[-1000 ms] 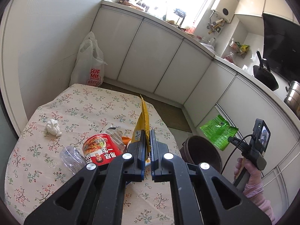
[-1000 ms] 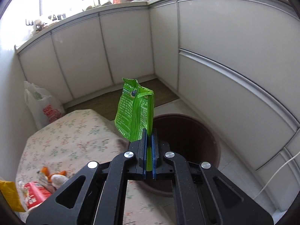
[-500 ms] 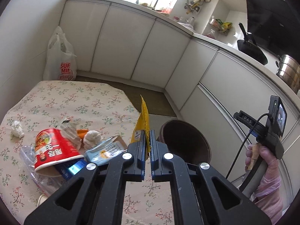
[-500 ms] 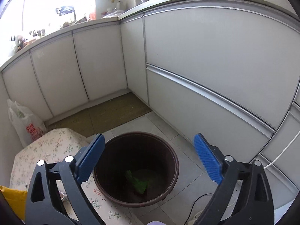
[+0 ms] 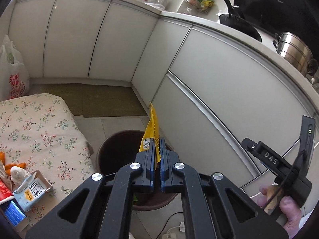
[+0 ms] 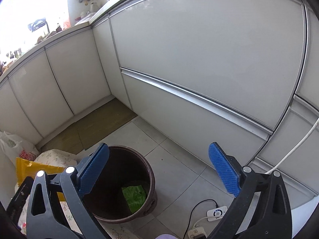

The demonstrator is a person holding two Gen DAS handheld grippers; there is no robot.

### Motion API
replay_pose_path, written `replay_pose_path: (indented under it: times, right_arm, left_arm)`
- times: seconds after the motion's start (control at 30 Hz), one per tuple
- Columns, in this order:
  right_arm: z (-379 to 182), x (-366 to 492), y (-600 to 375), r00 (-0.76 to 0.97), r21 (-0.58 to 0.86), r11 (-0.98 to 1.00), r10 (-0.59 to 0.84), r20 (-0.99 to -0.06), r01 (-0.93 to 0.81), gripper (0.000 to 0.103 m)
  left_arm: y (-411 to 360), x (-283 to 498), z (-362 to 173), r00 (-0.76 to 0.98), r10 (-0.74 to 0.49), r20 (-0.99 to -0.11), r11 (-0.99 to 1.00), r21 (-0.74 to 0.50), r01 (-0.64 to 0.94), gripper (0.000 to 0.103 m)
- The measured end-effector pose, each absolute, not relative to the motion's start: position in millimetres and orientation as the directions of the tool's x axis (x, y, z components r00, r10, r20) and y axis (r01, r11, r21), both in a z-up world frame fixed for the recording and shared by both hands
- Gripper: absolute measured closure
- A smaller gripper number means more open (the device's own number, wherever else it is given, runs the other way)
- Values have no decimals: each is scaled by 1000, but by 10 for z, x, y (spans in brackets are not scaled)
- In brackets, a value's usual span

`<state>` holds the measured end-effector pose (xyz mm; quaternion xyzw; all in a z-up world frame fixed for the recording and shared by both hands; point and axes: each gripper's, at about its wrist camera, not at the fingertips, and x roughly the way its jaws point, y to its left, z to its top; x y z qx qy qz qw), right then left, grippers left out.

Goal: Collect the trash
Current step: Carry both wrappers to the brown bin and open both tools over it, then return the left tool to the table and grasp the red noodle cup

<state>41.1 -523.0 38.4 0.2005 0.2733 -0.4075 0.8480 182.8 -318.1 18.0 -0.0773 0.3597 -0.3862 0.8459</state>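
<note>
Left gripper [image 5: 157,149] pinched on yellow wrapper [image 5: 152,131], probably over brown bin [image 6: 127,187]; centre, then release. Right gripper [image 6: 159,171] wide open, empty.

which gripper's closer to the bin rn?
Left, narrowly. The left gripper is shut on the yellow wrapper, right above the bin mouth. The right gripper hangs open beside and above the bin, green wrapper already inside.

Yellow wrapper [image 5: 152,131] pinched in left gripper [image 5: 157,149] above brown bin [image 5: 111,145].
</note>
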Motion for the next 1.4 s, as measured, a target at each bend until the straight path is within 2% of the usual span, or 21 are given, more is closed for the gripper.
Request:
replay_pose_path:
  times: [0.17, 0.23, 0.3, 0.37, 0.53, 0.73, 0.9, 1.0, 1.4]
  right_arm:
    - [298, 310, -5361, 507, 152, 559, -560, -655, 815, 7]
    - [284, 292, -5365, 511, 161, 559, -553, -658, 813, 7]
    - [282, 301, -5357, 516, 166, 563, -548, -658, 809, 7]
    - [291, 320, -5372, 528, 176, 571, -539, -656, 802, 7]
    - [298, 381, -5302, 545, 178, 595, -521, -657, 784, 7]
    - [317, 466, -5151, 570, 164, 646, -491, -658, 746, 7]
    - [329, 623, -4915, 593, 115, 712, -471, -653, 693, 7]
    - [331, 751, -4704, 628, 117, 760, -428, -650, 639, 7]
    - [298, 1149, -3246, 738, -26, 940, -284, -612, 340, 7]
  left_arm:
    - [-3445, 1964, 7, 406, -699, -589, 695, -425, 580, 96]
    - [-3473, 1980, -11, 406, -687, -603, 707, -422, 568, 88]
    - [-3472, 1963, 8, 420, -675, -606, 719, -415, 558, 62]
    - [-3427, 1922, 28, 444, -664, -601, 732, -402, 551, 49]
    - [-3292, 1852, 68, 482, -621, -619, 765, -344, 545, 47]
    - [-3036, 1824, 70, 523, -557, -646, 814, -299, 498, 39]
    - [-2637, 1781, 126, 599, -474, -645, 874, -261, 411, 23]
    - [-2343, 1736, 167, 653, -408, -638, 909, -217, 356, 17]
    - [-1128, 1467, 262, 755, -209, -622, 977, -163, 136, 12]
